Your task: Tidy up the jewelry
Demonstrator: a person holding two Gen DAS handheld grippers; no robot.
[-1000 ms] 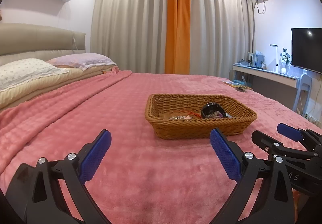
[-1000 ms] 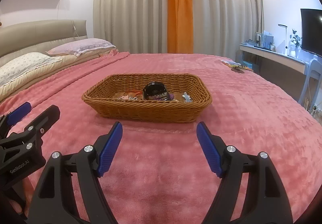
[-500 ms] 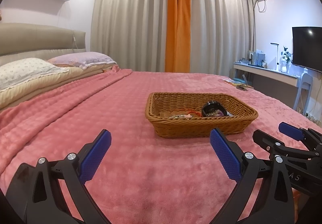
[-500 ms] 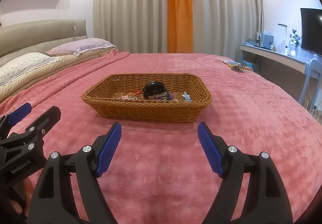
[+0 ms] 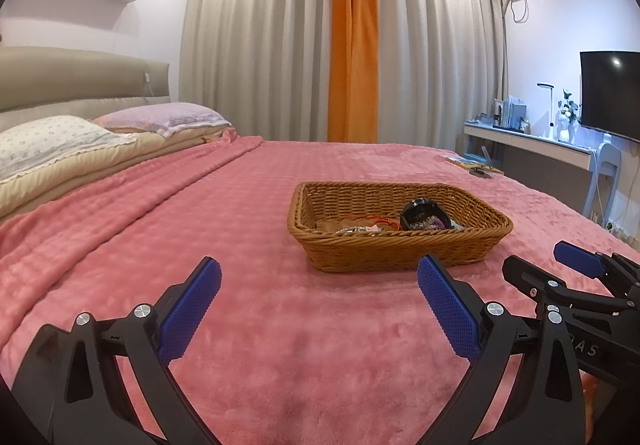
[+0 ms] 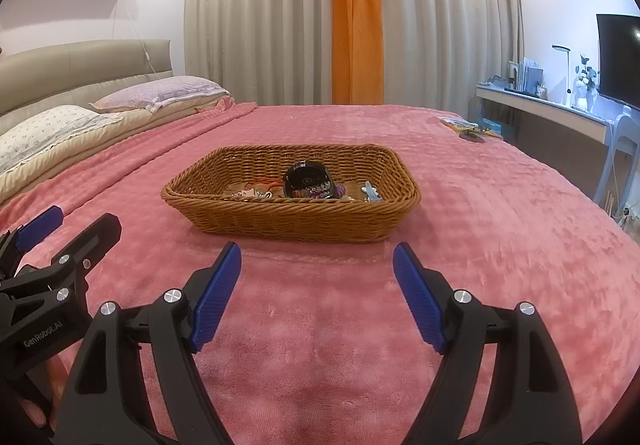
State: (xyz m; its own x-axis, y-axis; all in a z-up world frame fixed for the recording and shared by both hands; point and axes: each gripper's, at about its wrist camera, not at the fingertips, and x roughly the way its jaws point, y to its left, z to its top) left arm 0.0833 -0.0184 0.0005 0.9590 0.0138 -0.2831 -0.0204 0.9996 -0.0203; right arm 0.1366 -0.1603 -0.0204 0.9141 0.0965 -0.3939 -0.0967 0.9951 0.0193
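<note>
A brown wicker basket [image 5: 400,253] [image 6: 292,217] sits on the pink bed cover. Inside it lie a round black jewelry case [image 5: 425,214] [image 6: 306,179], a red cord piece [image 5: 376,219], beaded and metal jewelry [image 6: 256,192] and a light blue clip [image 6: 371,192]. My left gripper [image 5: 318,277] is open and empty, low over the cover, short of the basket's near left side. My right gripper [image 6: 317,265] is open and empty, just in front of the basket's near wall. Each gripper shows at the edge of the other's view.
Pillows [image 5: 52,141] and a padded headboard lie at the left. Small flat items [image 6: 468,127] rest near the bed's far right edge. A desk [image 5: 532,145], a chair and a dark screen [image 5: 612,93] stand at the right. Curtains hang behind.
Both grippers have crept slightly, so the basket sits a touch higher in the left view. Jaws stay open.
</note>
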